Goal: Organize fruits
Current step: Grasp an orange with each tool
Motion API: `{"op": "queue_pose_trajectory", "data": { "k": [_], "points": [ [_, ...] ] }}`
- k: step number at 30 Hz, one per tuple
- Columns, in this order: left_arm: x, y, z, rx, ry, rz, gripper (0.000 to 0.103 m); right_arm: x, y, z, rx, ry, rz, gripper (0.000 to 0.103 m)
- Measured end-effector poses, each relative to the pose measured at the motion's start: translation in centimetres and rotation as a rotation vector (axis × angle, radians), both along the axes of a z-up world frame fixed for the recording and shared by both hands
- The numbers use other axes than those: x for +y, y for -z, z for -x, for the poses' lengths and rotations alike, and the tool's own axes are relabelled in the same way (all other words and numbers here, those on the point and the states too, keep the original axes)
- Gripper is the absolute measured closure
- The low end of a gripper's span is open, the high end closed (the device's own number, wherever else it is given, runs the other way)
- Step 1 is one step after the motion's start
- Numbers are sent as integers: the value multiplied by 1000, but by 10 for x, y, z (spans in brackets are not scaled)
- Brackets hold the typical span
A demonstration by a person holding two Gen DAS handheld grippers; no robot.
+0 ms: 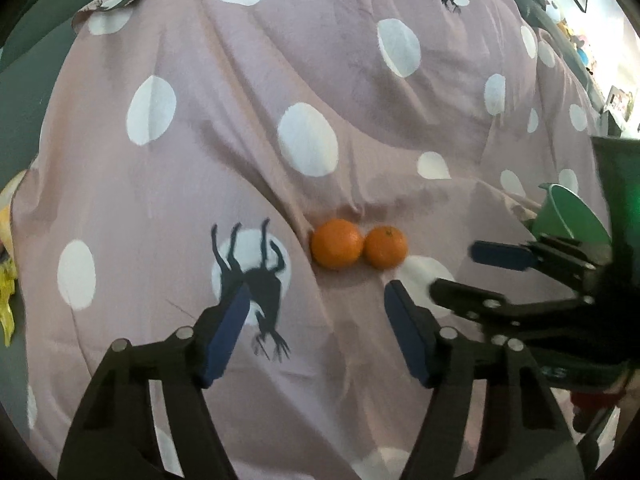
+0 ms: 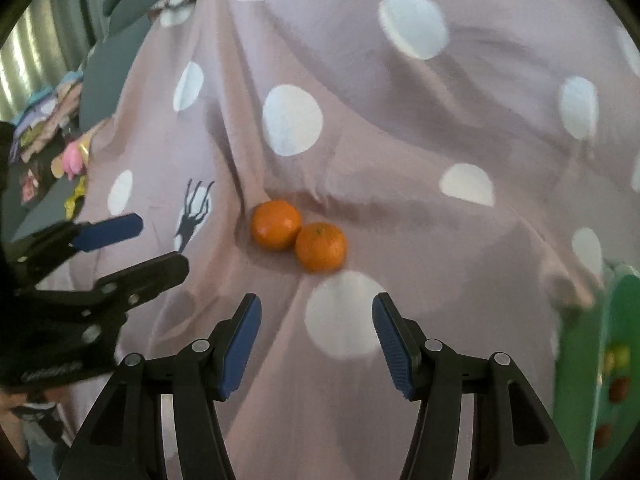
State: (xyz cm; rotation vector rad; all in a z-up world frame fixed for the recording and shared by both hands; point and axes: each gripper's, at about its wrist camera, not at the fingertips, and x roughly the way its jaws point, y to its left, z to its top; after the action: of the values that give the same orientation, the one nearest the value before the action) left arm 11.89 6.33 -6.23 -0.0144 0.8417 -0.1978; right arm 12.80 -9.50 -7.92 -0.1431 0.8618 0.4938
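Observation:
Two oranges lie touching side by side in a fold of the pink polka-dot sheet: the left orange (image 1: pixel 337 243) (image 2: pixel 275 224) and the right orange (image 1: pixel 386 247) (image 2: pixel 320 246). My left gripper (image 1: pixel 316 300) is open and empty, a short way in front of the oranges. My right gripper (image 2: pixel 317 309) is open and empty, just in front of the right orange. Each gripper shows in the other's view: the right one (image 1: pixel 460 268) at the right, the left one (image 2: pixel 160 240) at the left.
A green bowl (image 1: pixel 572 216) sits at the right beside the right gripper; a green container (image 2: pixel 600 360) with small fruits in it is at the right edge. The sheet (image 1: pixel 240 140) is wrinkled. Toys and clutter (image 2: pixel 72 160) lie beyond its left edge.

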Motion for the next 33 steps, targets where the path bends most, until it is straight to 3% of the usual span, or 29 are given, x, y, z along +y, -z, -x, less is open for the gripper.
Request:
{"op": "queue_pose_trajectory", "data": {
  "k": [11, 15, 26, 29, 33],
  "points": [
    [6, 11, -18, 10, 12, 10, 36, 29, 40, -53, 87, -38, 38, 45],
    [1, 12, -26, 17, 23, 9, 36, 27, 44, -56, 73, -28, 36, 59],
    [-41, 17, -54, 51, 97, -15, 42, -53, 24, -29, 92, 100, -117, 60],
    [-51, 28, -67, 84, 79, -46, 53, -71, 16, -22, 84, 107, -169, 60],
    [-64, 36, -79, 76, 48, -132, 53, -79, 14, -12, 70, 91, -167, 60]
  ]
}}
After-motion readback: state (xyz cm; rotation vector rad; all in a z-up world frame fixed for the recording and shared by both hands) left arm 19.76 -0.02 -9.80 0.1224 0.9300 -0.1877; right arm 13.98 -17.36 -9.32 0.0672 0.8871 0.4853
